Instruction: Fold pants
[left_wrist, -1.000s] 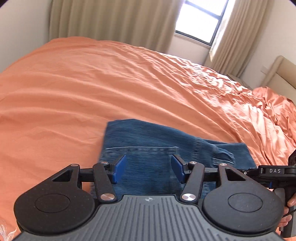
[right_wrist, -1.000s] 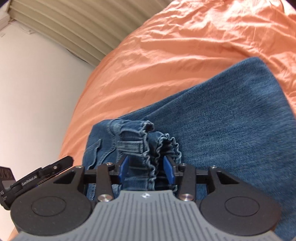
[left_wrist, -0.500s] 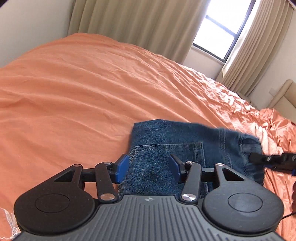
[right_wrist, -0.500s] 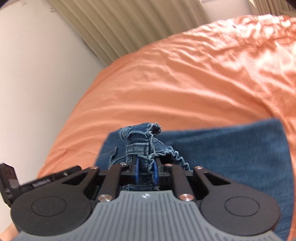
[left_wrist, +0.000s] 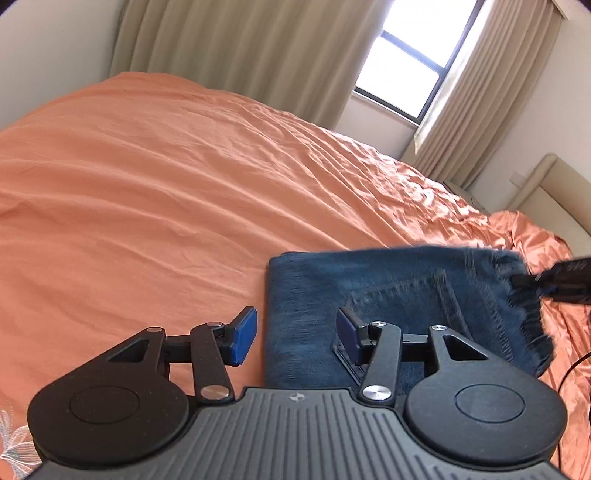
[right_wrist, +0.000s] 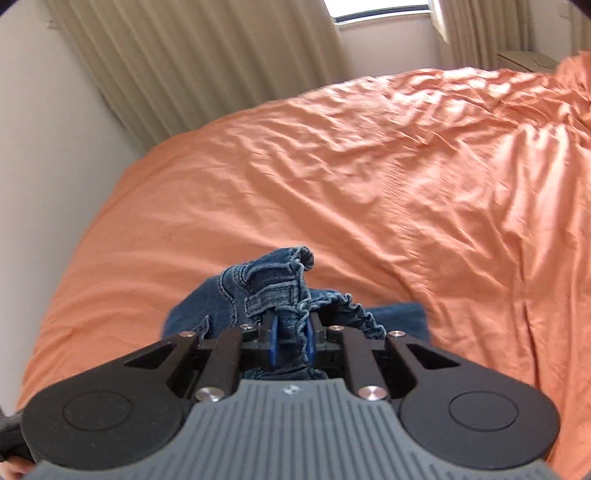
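The folded blue denim pants (left_wrist: 388, 288) lie on the orange bedspread (left_wrist: 166, 192). My left gripper (left_wrist: 295, 332) is open and empty, low over the left edge of the pants; one blue pad is over the sheet, the other over the denim. My right gripper (right_wrist: 290, 341) is shut on the bunched waistband of the pants (right_wrist: 273, 280) and holds that end raised off the bed. In the left wrist view, the right gripper (left_wrist: 554, 284) shows at the pants' far right edge.
The orange bedspread (right_wrist: 369, 177) covers the whole bed, wrinkled toward the right. Beige curtains (left_wrist: 240, 55) and a window (left_wrist: 413, 74) stand behind the bed. A cream headboard (left_wrist: 546, 192) is at the far right. A white wall (right_wrist: 44, 147) runs along the bed's left side.
My right gripper closed on the waistband and lifted it, dragging the pants to the right. My left gripper stayed open and now sits at the pants' left edge.
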